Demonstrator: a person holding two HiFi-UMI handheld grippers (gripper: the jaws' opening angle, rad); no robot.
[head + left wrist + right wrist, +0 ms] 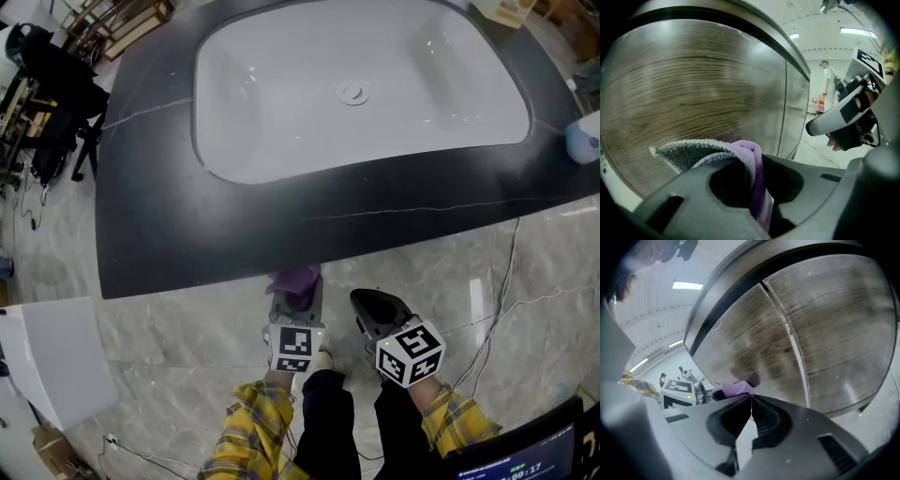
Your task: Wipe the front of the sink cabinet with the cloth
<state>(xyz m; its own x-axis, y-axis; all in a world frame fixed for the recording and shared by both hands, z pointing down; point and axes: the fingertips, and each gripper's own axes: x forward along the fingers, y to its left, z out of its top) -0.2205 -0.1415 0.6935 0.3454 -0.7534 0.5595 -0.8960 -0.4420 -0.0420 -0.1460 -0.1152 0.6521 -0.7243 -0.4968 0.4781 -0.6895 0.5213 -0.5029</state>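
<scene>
Wearing yellow plaid sleeves [251, 419] and black trousers [330, 412] at six o'clock; bearing white, black-marked cubes [410, 352] on grey left gripper [297, 292] and right gripper [371, 305].

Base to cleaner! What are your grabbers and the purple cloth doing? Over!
Left gripper shut on the cloth, up close to the wooden cabinet front. Right gripper shut, empty, alongside. Nothing in the way in view. Over.

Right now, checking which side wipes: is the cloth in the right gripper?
No, the left gripper pinches the cloth; the right gripper is shut empty.
</scene>
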